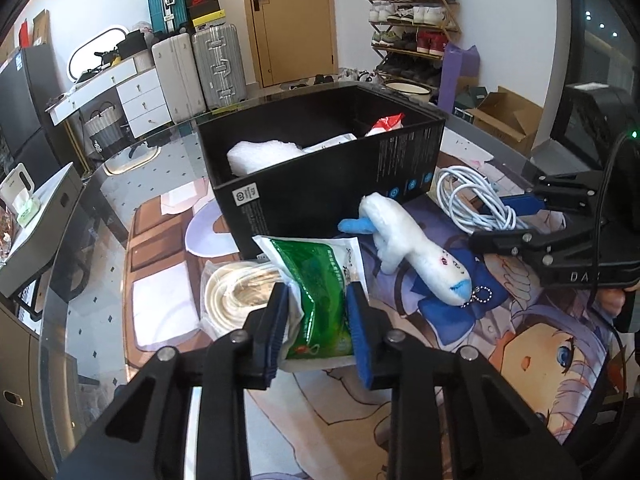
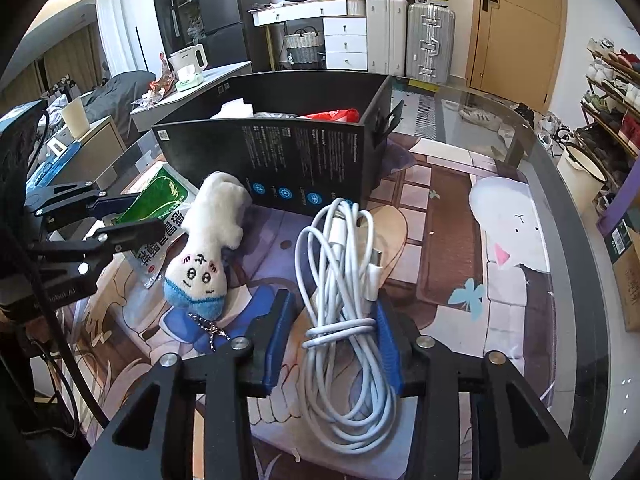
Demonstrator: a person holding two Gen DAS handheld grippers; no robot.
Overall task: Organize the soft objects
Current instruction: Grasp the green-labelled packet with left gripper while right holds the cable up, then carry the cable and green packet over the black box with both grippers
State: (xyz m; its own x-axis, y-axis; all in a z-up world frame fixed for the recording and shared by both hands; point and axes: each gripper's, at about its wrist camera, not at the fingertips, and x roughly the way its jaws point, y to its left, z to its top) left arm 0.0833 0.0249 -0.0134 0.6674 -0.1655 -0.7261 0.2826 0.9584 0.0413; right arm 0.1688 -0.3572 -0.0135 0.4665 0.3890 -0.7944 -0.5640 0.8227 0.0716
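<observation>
Left gripper [image 1: 318,316] jaws grip the green packet [image 1: 320,300], crinkly, light, slippery; hold mid-body. Right gripper [image 2: 334,338] jaws straddle the cable bundle [image 2: 344,280], limp, loose. Box [image 2: 280,152] at 12 o'clock.

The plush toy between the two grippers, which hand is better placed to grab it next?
Neither is free, as far as I can tell: the left gripper straddles the green packet, the right gripper straddles the white cable. The plush toy lies between them; I'd judge right slightly closer.
</observation>
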